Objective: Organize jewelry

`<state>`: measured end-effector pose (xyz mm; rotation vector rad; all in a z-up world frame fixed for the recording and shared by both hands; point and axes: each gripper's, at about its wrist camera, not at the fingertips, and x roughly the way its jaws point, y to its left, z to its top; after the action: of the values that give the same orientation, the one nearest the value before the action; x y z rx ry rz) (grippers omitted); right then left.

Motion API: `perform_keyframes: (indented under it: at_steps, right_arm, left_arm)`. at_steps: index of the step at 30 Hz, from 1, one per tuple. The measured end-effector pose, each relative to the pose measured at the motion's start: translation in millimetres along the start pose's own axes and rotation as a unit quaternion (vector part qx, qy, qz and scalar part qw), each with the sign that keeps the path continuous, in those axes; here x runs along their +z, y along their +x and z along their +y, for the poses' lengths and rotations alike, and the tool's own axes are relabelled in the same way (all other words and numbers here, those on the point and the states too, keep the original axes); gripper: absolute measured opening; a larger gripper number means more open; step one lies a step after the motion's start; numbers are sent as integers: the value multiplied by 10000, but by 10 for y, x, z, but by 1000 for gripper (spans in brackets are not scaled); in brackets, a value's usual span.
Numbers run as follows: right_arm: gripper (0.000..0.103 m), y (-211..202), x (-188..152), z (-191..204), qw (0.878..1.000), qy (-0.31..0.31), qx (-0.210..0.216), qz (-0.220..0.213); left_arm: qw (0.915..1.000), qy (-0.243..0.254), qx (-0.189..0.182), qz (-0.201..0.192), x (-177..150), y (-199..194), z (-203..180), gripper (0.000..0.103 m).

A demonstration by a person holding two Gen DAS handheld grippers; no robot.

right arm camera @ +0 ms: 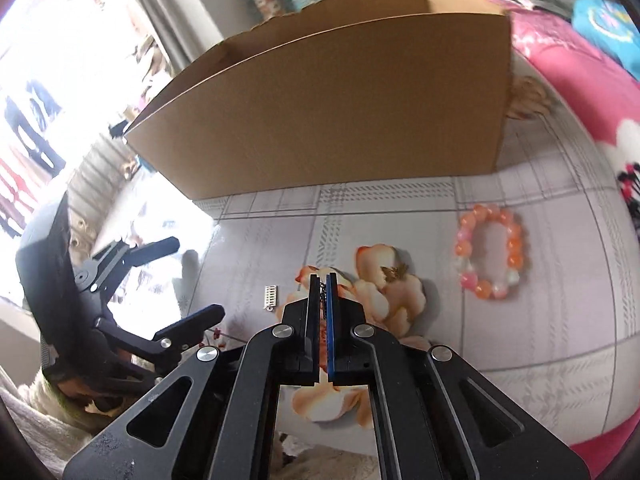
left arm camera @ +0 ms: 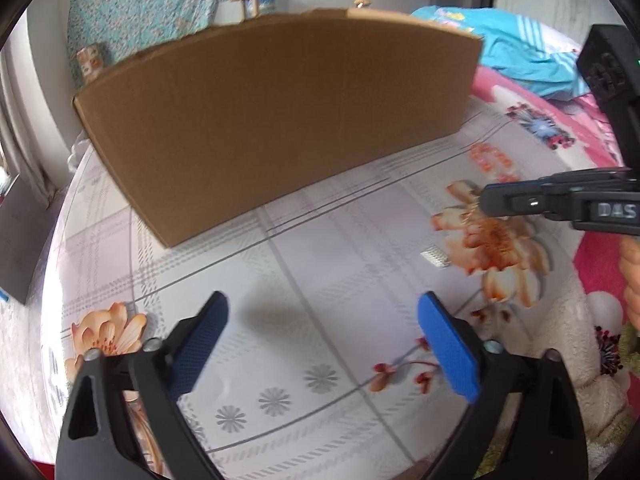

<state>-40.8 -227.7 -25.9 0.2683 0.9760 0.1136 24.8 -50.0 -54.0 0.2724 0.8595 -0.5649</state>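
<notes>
A brown cardboard box (left arm camera: 280, 120) stands on the floral tablecloth, open at the top; it also shows in the right wrist view (right arm camera: 340, 120). My right gripper (right arm camera: 323, 280) is shut on a thin chain (right arm camera: 325, 300) whose small gold butterfly pendant (right arm camera: 394, 271) hangs just beyond the tips. From the left wrist view the right gripper (left arm camera: 486, 200) sits at the right, low over the cloth. An orange and pink bead bracelet (right arm camera: 490, 256) lies right of it. A small silver clasp piece (right arm camera: 270, 296) lies to its left. My left gripper (left arm camera: 322, 312) is open and empty above the cloth.
The flowered tablecloth (left arm camera: 320, 248) covers the table. A pink blanket (right arm camera: 580, 80) and blue clothes (left arm camera: 520, 52) lie behind on the right. A fluffy white towel (left arm camera: 580, 360) lies at the table's right edge.
</notes>
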Motion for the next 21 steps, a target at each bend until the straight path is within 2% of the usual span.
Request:
perform_keyframes:
  at_steps: [1, 6, 7, 9, 12, 16, 19, 21]
  right_arm:
    - [1, -25, -19, -31, 10000, 25, -20, -9]
    - [1, -60, -50, -212, 9999, 154, 6, 3]
    - [1, -53, -69, -231, 9998, 178, 19, -3]
    - [1, -39, -68, -260, 9996, 270, 51, -24]
    - [1, 18, -120, -290, 9992, 382, 120, -53]
    - [1, 167, -102, -281, 9987, 441, 237, -51]
    - [1, 90, -139, -342, 9985, 447, 319, -84]
    - [1, 72, -138, -357, 9982, 474, 365, -101]
  left_arm:
    - [10000, 27, -60, -48, 1, -19, -21, 85]
    - [9974, 282, -631, -190, 67, -77, -235, 60]
    - [9969, 359, -675, -176, 84, -62, -273, 57]
    - [9956, 543, -752, -129, 123, -24, -342, 45]
    - [9941, 704, -830, 22, 175, 68, -404, 33]
    - [9932, 892, -749, 83, 220, 128, -462, 27]
    - [9921, 1073, -648, 105, 243, 155, -498, 24]
    - [9914, 1135, -636, 125, 259, 166, -516, 18]
